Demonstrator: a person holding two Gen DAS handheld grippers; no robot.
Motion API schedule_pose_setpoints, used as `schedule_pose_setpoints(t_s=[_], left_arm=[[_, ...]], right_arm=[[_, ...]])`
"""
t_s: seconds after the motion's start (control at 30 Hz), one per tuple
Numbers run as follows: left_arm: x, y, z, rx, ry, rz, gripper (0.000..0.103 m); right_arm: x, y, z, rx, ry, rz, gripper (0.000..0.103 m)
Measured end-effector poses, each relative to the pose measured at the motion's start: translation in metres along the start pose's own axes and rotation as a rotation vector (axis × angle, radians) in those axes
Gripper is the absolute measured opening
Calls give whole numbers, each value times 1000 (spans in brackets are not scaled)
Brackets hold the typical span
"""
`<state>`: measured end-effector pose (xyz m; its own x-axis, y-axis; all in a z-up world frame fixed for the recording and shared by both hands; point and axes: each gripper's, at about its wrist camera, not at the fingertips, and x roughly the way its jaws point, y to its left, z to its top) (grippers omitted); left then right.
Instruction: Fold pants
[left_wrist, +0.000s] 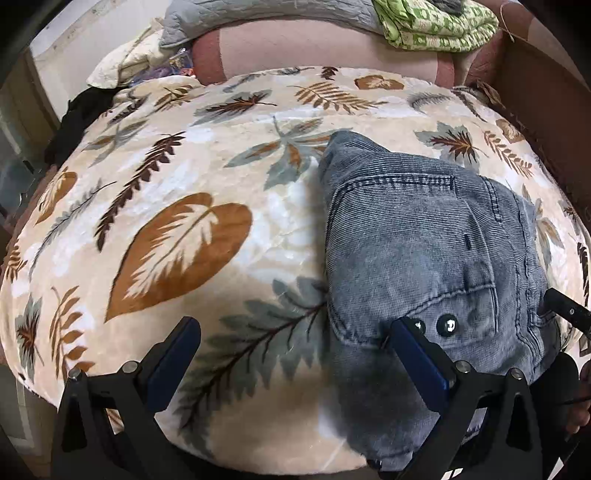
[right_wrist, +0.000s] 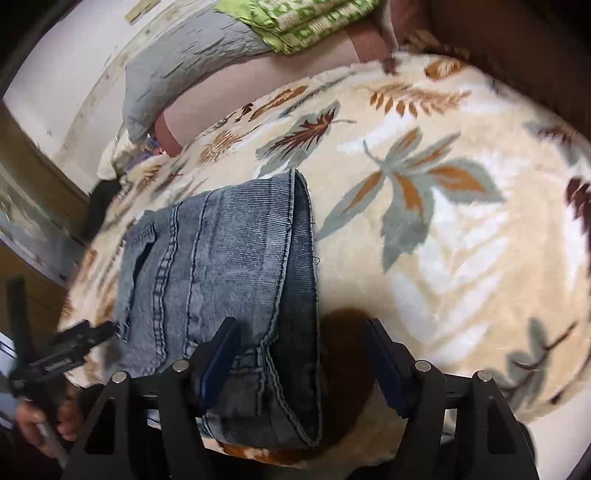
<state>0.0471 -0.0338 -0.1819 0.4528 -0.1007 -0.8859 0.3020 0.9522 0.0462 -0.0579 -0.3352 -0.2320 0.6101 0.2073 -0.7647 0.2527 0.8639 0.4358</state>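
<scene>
- Jeans (left_wrist: 424, 251), grey-blue and ribbed like corduroy denim, lie folded into a compact stack on the leaf-print blanket (left_wrist: 177, 229) of the bed, toward its near edge. The left wrist view shows a back pocket with heavy stitching and two dark rivets on top; the right wrist view shows hems and seams stacked along one side.
- Handling, as a judgement: the cloth looks thick and soft, moderately heavy for clothing, with no stiffness of its own. It should sag and slide open if lifted by a single layer. It is not fragile, and the ribbed surface should give the pads good friction.
- Blanket pile underneath looks plush, so the stack will likely sink a little and drag rather than glide when pushed.
- Best hold, by this reading: pinch through all layers at the thick seamed edges or corners, one gripper at each end, so the fold stays together.
- Left gripper (left_wrist: 295, 336) has its fingers wide apart and holds nothing; one finger is over the blanket, the other over the pocket end of the jeans.
- Right gripper (right_wrist: 299, 347) is also spread wide and empty, straddling the hem edge nearest the camera, one finger over the denim and one over bare blanket.
- Folded green quilt (left_wrist: 436, 22) sits at the far edge, well apart.
</scene>
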Motion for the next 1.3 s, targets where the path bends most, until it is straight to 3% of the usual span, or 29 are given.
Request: schedule_pose_setpoints(t_s=[0.13,0.33,0.53,0.7,0.83,0.9,0.97,1.03,1.1,1.2,1.3], left_arm=[[14,-3,3,1,24,-13,103],[13,13,0,-76,48,-112,103],[10,16,-2,-93,35,-136,103],[22,13,-2,-103,44,-128,103],[22,14,-2,-120,46,-132,101],[20,12,-1,-108,46,-161,87],[16,10,0,-109,53,-217,58],[13,2,2,-86,54,-223,47],[10,-4,6,-55,41,-197,47],[9,2,6,-102,60,-211,52],[6,10,1,-124,62,-193,73]], right_arm=[[8,2,5,-6,-8,60,75],[24,19,8,-47,23,163,77],[37,33,7,-84,16,156,77],[37,39,4,-103,8,150,57],[28,39,2,-111,-3,144,47],[25,48,2,-144,-13,112,43],[20,57,1,-181,-30,83,40],[15,66,2,-219,-48,67,38],[14,72,3,-245,-37,32,38],[20,65,2,-214,-16,20,38],[25,51,0,-160,-7,47,41]])
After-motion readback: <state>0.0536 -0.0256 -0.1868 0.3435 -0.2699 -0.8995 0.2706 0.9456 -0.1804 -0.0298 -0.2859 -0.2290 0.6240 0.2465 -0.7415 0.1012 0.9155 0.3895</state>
